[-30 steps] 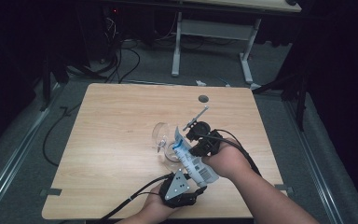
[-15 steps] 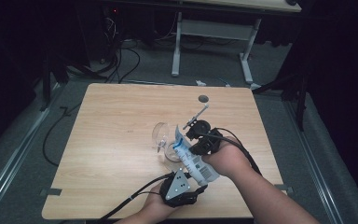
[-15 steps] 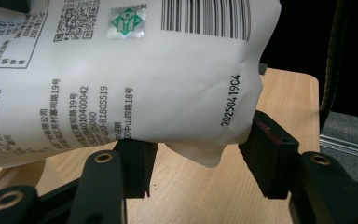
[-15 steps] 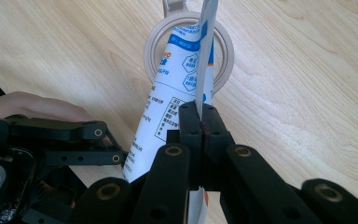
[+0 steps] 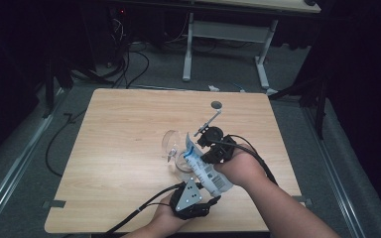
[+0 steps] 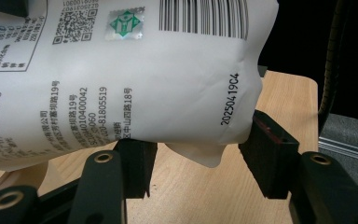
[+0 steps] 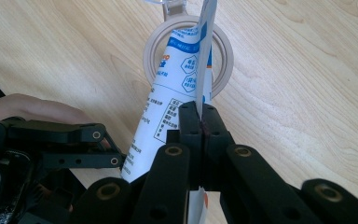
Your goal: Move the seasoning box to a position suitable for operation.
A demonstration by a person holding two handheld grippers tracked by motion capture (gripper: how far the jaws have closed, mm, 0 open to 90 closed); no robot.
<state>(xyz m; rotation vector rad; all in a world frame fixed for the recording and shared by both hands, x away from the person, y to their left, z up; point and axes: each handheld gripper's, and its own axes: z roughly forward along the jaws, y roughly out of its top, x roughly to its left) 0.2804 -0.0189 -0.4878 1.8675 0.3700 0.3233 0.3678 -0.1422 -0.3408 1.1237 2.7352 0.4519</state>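
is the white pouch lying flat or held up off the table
Held up, tilted. The right gripper is shut on the white pouch at its thin edge, the left gripper cradles its bottom, over the clear jar.

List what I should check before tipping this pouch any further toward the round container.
1. Right claw grip on the pouch: ok, jaws shut on its flat edge seam.
2. Left claw grip: cannot tell; its jaws straddle the pouch's bottom corner and one pad touches it, but a firm press is unclear.
3. Pouch lined up with the round container: ok, its far end lies over the opening.
4. Container standing on the table with its opening up: ok.
5. Pouch cut open: cannot tell.
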